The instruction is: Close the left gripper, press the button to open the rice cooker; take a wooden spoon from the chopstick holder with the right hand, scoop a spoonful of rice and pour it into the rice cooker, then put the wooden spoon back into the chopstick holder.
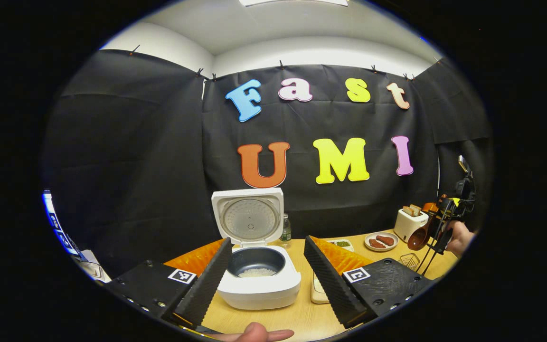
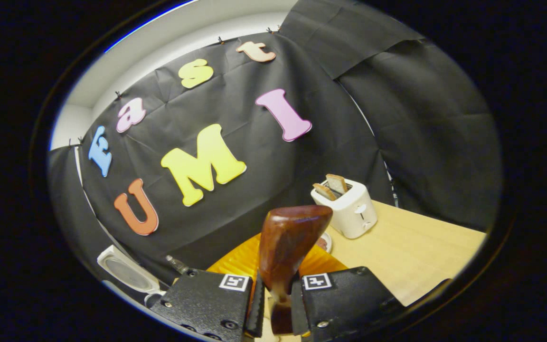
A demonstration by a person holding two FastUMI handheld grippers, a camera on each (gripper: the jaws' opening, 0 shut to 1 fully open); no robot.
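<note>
wooden table (image 1: 302, 318) in a black-draped booth: one open rice cooker (image 1: 257, 275), one toaster (image 2: 347, 207). left gripper (image 1: 266, 270) gapes; right gripper (image 2: 277, 304) clamps one wooden spoon (image 2: 285, 247).

The left gripper view looks level across the desk (image 1: 302, 318) from its near edge toward the back wall, close to the open rice cooker (image 1: 257, 266), while the right gripper view, tilted, faces the far right corner, both sharing the toaster (image 2: 347, 206) and wall.
</note>
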